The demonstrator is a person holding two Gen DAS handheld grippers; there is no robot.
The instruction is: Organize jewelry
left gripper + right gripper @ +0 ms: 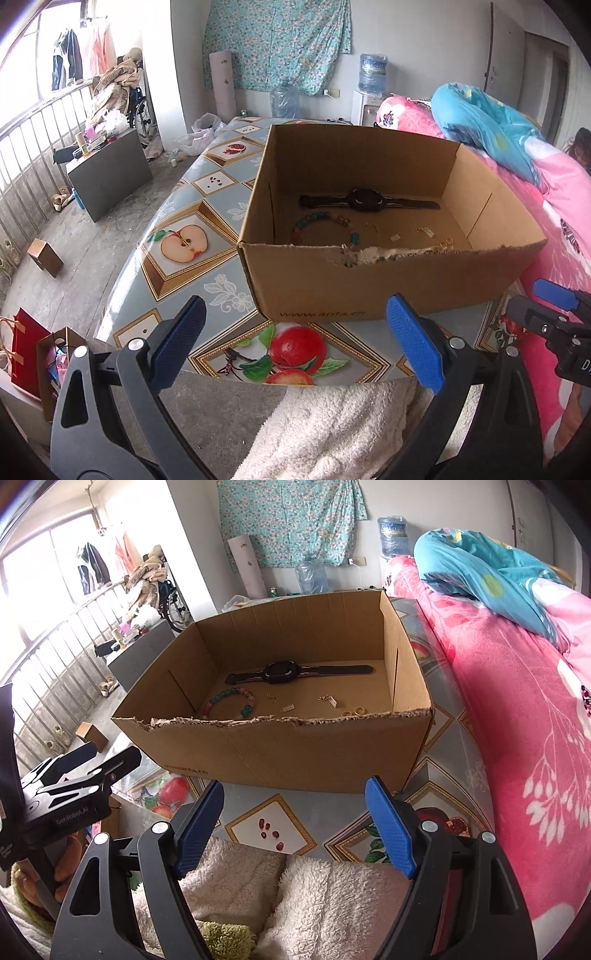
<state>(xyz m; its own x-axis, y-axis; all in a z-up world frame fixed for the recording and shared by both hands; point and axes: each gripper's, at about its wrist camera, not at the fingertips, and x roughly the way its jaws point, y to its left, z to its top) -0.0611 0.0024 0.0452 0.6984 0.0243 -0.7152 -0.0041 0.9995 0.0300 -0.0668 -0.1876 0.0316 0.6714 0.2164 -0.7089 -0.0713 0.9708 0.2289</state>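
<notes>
glossy fruit-print tablecloth [192, 236] bears a torn corrugated box [369, 288]; left tongs [295, 343] and right tongs [295, 821] gape empty.

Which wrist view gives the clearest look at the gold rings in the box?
The right wrist view: both gold rings lie clear of the cardboard box's torn front edge. In the left wrist view that edge hides them partly.

Left gripper [295, 345]: black frame, blue ribbed pads [413, 343], silver pivot screws. Right gripper [295, 829]: same build. White lettering on black housing. Person wears cream fleece [314, 897].
</notes>
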